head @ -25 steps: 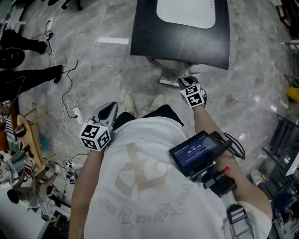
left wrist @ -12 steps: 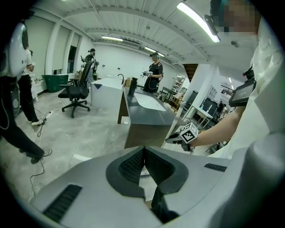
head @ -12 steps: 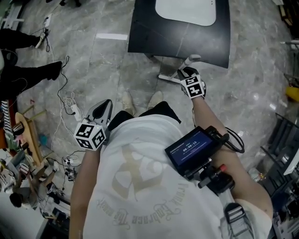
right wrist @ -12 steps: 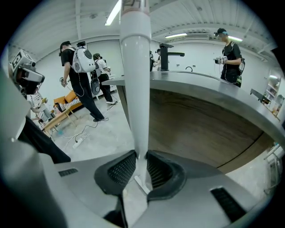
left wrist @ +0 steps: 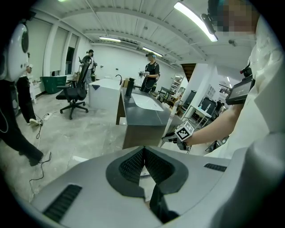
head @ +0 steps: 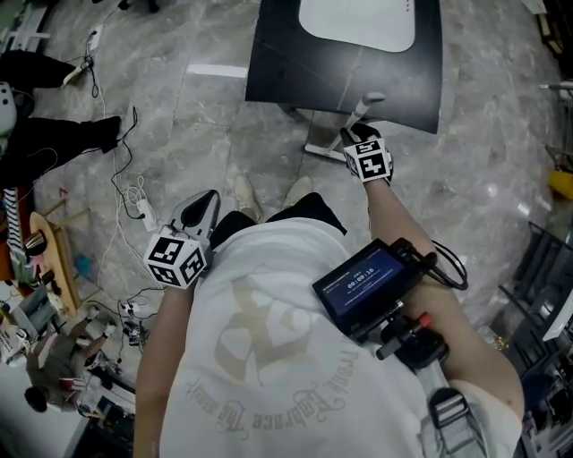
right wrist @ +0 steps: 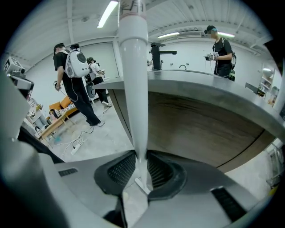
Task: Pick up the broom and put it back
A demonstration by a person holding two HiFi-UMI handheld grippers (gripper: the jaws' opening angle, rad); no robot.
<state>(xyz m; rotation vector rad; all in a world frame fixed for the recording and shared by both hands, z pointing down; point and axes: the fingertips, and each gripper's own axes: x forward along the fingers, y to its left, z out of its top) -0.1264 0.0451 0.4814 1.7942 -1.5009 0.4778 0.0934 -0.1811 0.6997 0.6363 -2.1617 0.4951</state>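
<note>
Room: a workshop with a grey marble-pattern floor. A power strip with cables lies on it at my left side.
Counter: a dark counter with a white sink basin stands just in front of me.
Broom: the white broom handle stands nearly upright, close against the front edge of the counter. It goes down to the floor at the foot of the counter.
Right hand: my right gripper points down toward the front of the counter. The broom handle is between its two ribbed pads, and both pads lie on it. The jaws are opening a little at this moment.
Left hand: my left gripper hangs low at my left side, well apart from the broom. Its jaw tips are pressed together and there is nothing between them.
On my body: a small device with a lit screen sits at my right forearm.
Background: a black office chair stands on the open floor, and a person with a white backpack walks there.
</note>
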